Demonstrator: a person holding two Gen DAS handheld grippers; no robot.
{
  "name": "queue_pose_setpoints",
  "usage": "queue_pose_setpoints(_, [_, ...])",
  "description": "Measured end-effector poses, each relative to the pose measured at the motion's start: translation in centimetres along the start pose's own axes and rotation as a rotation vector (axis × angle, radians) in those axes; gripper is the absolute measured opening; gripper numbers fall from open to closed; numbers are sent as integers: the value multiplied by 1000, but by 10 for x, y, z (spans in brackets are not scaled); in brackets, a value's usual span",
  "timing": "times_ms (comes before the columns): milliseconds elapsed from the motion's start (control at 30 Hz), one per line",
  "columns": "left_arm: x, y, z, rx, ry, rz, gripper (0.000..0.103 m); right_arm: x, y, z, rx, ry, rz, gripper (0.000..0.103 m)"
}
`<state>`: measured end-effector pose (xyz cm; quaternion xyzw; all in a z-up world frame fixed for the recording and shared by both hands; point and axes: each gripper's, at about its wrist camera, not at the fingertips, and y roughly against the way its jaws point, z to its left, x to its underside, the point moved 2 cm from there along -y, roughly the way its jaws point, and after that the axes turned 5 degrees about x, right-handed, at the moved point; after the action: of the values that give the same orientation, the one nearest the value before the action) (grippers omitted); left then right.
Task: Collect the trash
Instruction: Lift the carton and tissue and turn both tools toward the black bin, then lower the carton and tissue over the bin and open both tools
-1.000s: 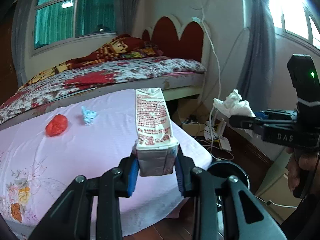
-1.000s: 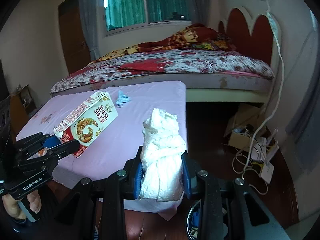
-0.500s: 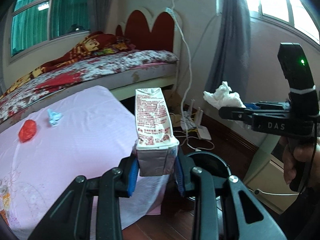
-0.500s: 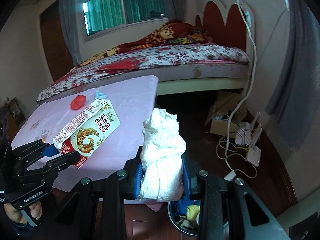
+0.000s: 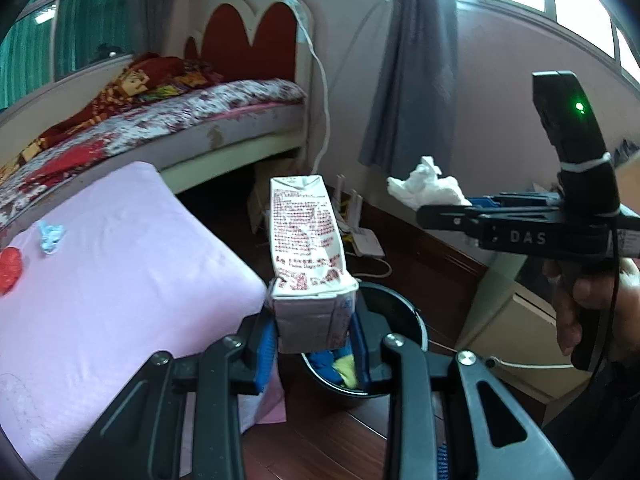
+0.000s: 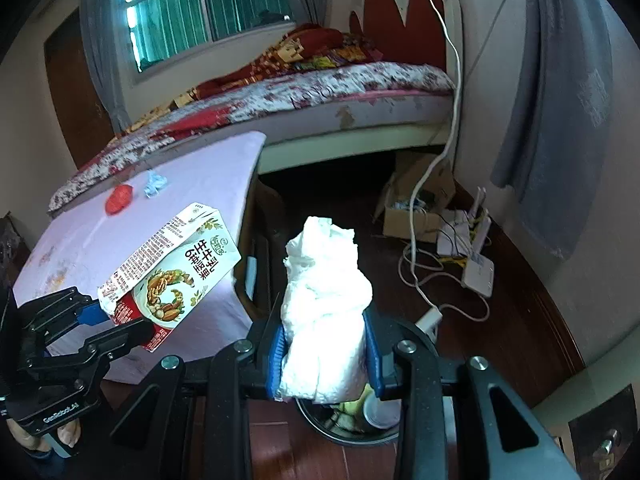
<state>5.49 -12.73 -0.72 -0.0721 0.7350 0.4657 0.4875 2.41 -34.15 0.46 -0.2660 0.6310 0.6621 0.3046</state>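
My left gripper (image 5: 314, 340) is shut on a white milk carton (image 5: 306, 248) with red print and holds it upright above a black trash bin (image 5: 394, 320) on the floor. The carton also shows in the right wrist view (image 6: 172, 272). My right gripper (image 6: 326, 356) is shut on a crumpled white paper wad (image 6: 324, 304), just above the bin (image 6: 352, 420). The wad also shows in the left wrist view (image 5: 426, 186). A red crumpled ball (image 5: 10, 268) and a light blue scrap (image 5: 50, 236) lie on the pink table (image 5: 120, 280).
The bin holds blue and yellow trash (image 5: 340, 364). A bed (image 6: 320, 92) with a floral cover stands behind the table. A cardboard box (image 6: 420, 196), cables and a white router (image 6: 476, 264) lie on the wooden floor by the wall. A grey curtain (image 6: 560, 120) hangs at right.
Both grippers have moved right and down, off the table toward the bin, each keeping its load. The bin has come under the fingers.
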Motion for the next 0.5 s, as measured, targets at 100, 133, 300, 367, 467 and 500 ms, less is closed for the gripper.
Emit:
queue_pose_setpoints(100, [6,-10,-10,24,-19,26,33,11,-7,-6,22,13,22,35])
queue_pose_setpoints(133, [7,-13,-13,33,-23,35,33,16,-9,-9,37,27,30,35])
queue_pose_setpoints(300, [15,-29,-23,66,-27,76,33,31,-15,-21,62,41,54,35])
queue_pose_setpoints(367, [17,-34,-26,78,-24,88,33,35,-17,-29,67,33,63,35])
queue_pose_setpoints(467, [19,-43,-29,96,-21,106,33,41,-23,-39,74,22,80,35])
queue_pose_setpoints(500, [20,-45,-31,99,-22,113,33,43,-25,-42,75,16,88,35])
